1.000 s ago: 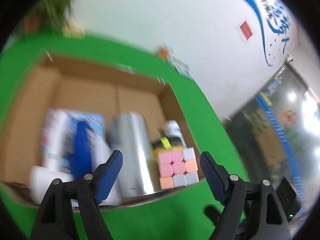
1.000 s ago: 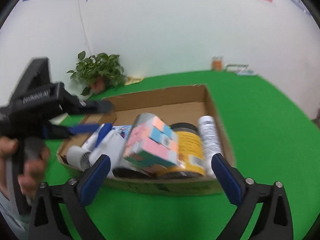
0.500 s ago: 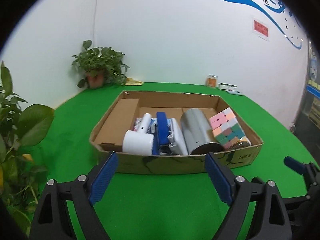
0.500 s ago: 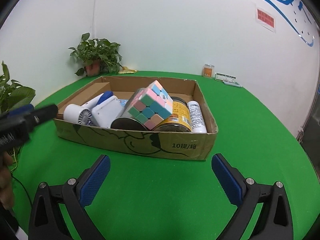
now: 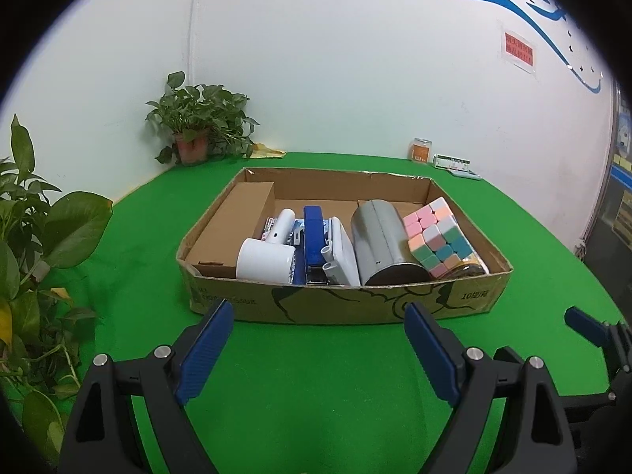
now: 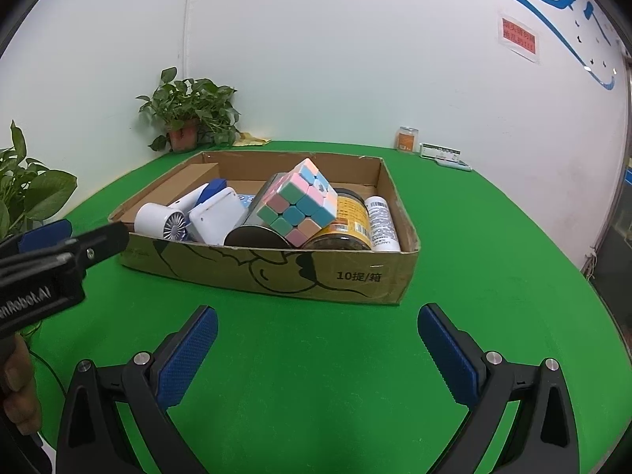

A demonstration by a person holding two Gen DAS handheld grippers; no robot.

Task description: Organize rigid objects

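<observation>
A shallow cardboard box [image 5: 343, 304] [image 6: 276, 272] sits on the green table. In it lie a white hand fan [image 5: 266, 254] [image 6: 160, 221], a blue stapler [image 5: 314, 237], a white case [image 5: 341, 254] [image 6: 217, 223], a silver can [image 5: 381, 245], a pastel puzzle cube [image 5: 438, 237] [image 6: 298, 207] resting on the can and a yellow-labelled jar [image 6: 349, 223], and a white tube [image 6: 381, 223]. My left gripper [image 5: 318, 343] and right gripper [image 6: 316, 349] are open and empty, in front of the box.
Potted plants stand at the back left [image 5: 197, 126] and at the left edge [image 5: 35, 237]. A small orange jar [image 5: 420, 150] and a flat pack [image 5: 454, 166] sit at the table's far edge by the wall. The left gripper shows at the right view's left edge [image 6: 51, 260].
Both grippers have pulled back from over the box to the table in front of it. The cube stays on the can and jar. Both stay open.
</observation>
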